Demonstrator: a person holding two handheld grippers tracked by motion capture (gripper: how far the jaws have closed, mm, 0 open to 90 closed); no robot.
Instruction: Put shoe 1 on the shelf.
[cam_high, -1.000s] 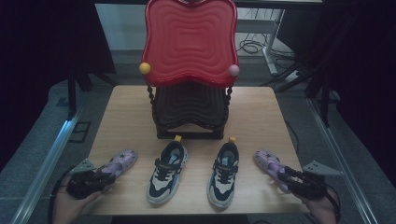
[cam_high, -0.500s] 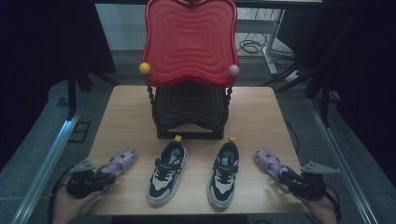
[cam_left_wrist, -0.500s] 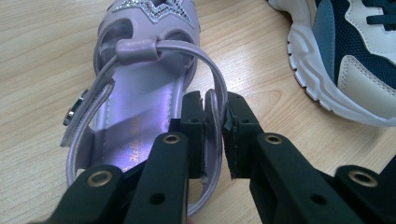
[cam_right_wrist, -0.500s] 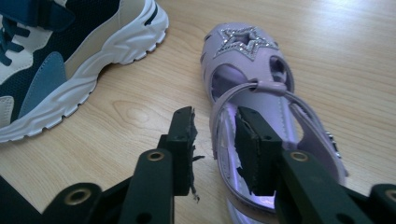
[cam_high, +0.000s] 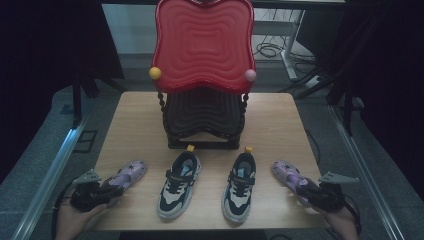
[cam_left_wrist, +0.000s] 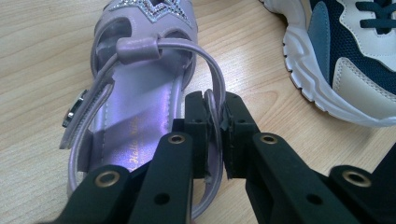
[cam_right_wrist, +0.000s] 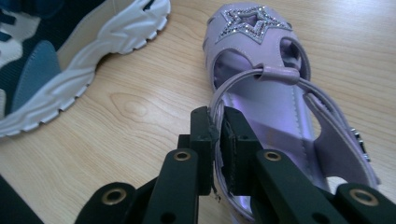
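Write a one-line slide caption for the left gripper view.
Left hand-held gripper pinches the heel strap of a purple sandal on the wooden table, beside a navy-and-white sneaker.

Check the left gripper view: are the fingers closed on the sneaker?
No. The left gripper has its fingers pinching the heel strap of the purple sandal, while the sneaker lies apart, untouched.

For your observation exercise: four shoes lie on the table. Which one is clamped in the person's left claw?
The purple sandal at the row's far left; the left claw pinches its heel strap. The two sneakers are untouched, and the other sandal is in the right claw.
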